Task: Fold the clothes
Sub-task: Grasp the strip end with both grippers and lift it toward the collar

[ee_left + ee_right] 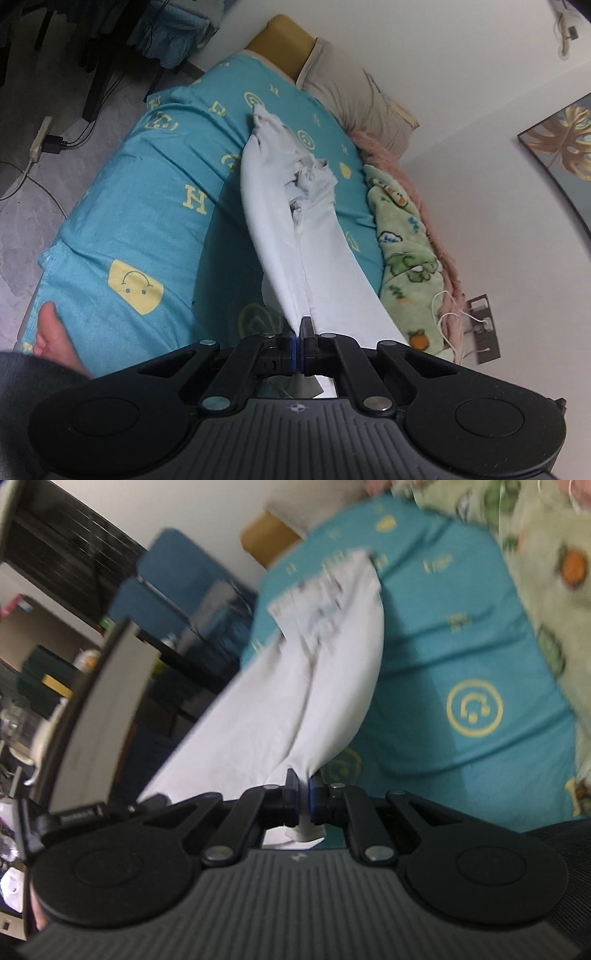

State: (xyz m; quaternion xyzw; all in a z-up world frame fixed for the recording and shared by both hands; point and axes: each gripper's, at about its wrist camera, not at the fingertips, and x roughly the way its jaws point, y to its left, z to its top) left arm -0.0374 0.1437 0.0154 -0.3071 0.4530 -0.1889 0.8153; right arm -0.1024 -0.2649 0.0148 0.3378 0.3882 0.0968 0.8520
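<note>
Hanging between 2 grippers, the pale white cloth garment (291, 229) stretches up off the teal bedsheet printed with yellow smiley faces and letters (147, 221). The left gripper (298, 345) has its jaws clenched on one bunched edge of the garment, with a scrap of fabric poking out behind the blue pads. The right gripper (303, 797) likewise pinches a gathered edge of the same garment (295, 686), its jaws pressed tight on the fabric. The garment's far end, ragged and crumpled, touches the bedsheet (461, 646) near its middle. A green fleece blanket with cartoon prints (402, 243) lies along the sheet's wall side, a beige pillow (354, 96) at its head. A bare foot (51, 336) rests against the sheet's near edge. The right wrist view is blurred.
</note>
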